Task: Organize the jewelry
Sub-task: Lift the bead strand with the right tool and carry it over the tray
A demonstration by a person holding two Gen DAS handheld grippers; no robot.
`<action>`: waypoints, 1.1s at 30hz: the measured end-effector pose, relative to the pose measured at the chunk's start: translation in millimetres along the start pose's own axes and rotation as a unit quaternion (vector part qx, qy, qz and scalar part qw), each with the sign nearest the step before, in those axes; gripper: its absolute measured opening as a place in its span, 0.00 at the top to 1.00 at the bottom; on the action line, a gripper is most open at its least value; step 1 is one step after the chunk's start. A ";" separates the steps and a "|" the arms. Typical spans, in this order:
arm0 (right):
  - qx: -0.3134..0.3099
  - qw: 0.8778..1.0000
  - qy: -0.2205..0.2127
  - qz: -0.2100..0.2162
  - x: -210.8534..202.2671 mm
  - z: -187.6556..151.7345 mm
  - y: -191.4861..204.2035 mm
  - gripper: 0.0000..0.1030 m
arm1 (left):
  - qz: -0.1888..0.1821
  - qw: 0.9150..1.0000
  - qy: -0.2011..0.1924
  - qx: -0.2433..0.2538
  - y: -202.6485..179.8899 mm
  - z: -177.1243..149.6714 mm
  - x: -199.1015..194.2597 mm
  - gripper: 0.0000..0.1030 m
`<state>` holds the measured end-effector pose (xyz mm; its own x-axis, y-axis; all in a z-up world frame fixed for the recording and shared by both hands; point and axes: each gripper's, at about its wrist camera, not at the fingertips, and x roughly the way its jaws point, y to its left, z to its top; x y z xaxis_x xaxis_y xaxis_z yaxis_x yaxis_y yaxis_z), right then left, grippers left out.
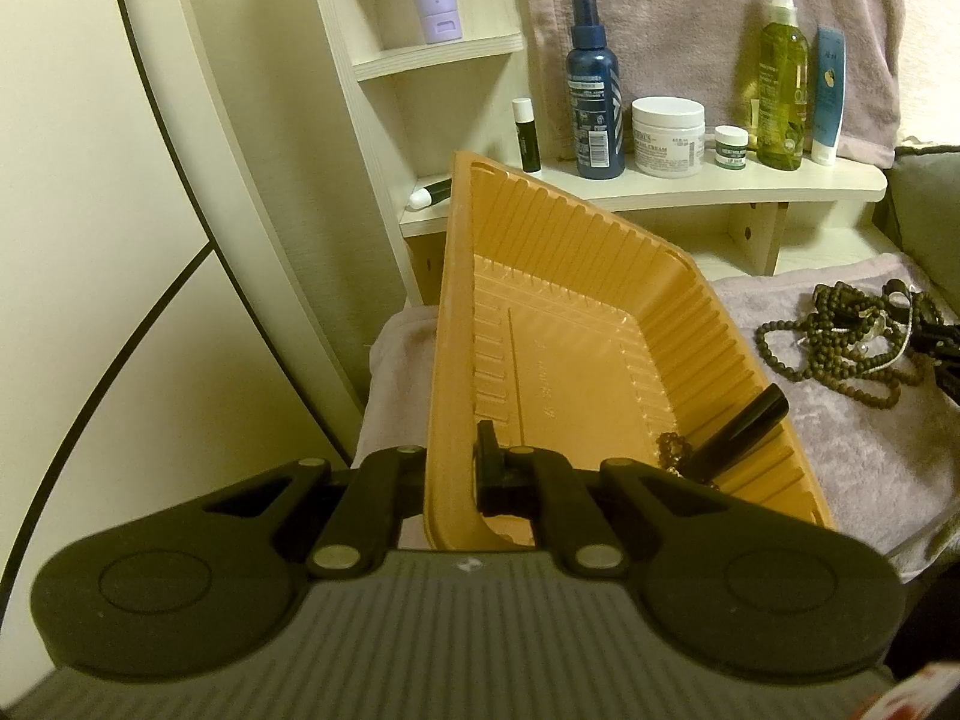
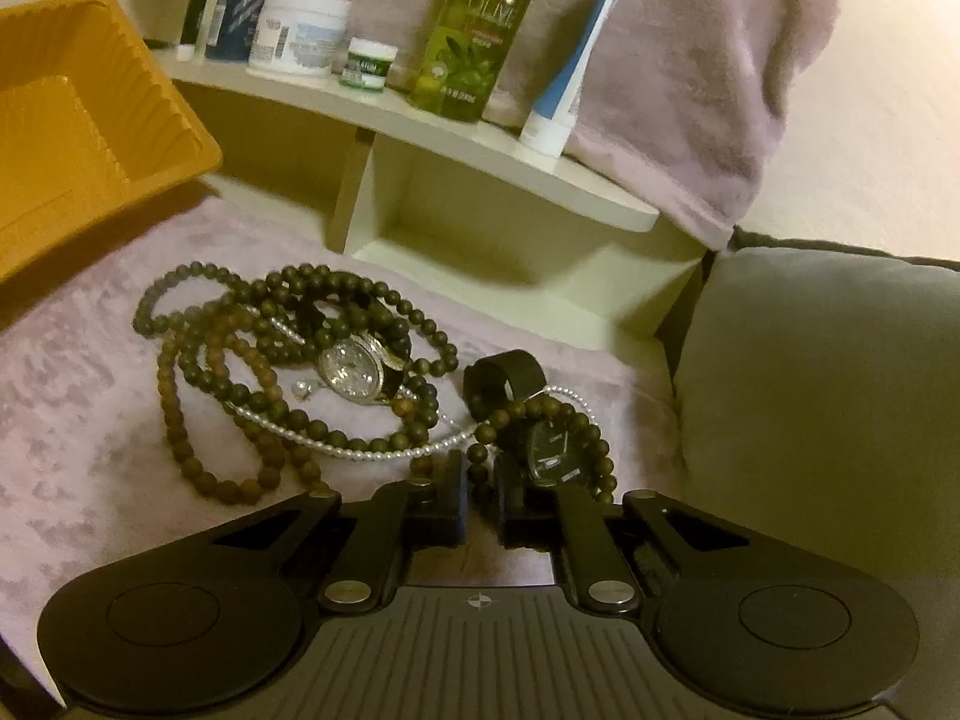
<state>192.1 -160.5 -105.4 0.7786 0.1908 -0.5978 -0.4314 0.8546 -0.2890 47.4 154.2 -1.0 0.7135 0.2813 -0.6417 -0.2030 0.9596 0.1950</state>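
Across the lower centre of the right wrist view, the right gripper (image 2: 480, 495) is clenched on a brown bead strand (image 2: 480, 456) in the jewelry pile (image 2: 336, 384) — beaded necklaces, a pearl string (image 2: 360, 450), a crystal-faced watch (image 2: 354, 375), a black-dial watch (image 2: 555, 453) — on a mauve towel (image 2: 72, 372). Lower centre of the left wrist view: the left gripper (image 1: 456, 480) grasps the tilted orange tray's (image 1: 576, 312) wall; a bead bracelet (image 1: 672, 447) and black strap (image 1: 741, 435) lie inside.
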 end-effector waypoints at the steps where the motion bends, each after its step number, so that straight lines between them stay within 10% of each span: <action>1: 0.002 1.000 -0.004 -0.001 -3.7 -0.2 -0.2 0.93 | 0.000 1.000 0.000 0.000 -0.2 0.0 0.0 0.95; 16: 0.057 0.994 -0.084 0.026 -67.8 21.8 7.8 0.94 | -0.001 1.000 -0.002 -0.001 -0.3 0.9 -0.8 0.95; 33: 0.104 0.942 -0.131 0.291 -95.4 90.9 96.4 0.94 | -0.006 1.000 -0.002 -0.001 0.7 1.6 -1.3 0.95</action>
<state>117.6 -52.4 -8.2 0.5361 0.7454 -0.3961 -0.7421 0.6398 0.1997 47.4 154.5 1.2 0.7189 0.2704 -0.6403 -0.1962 0.9627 0.1862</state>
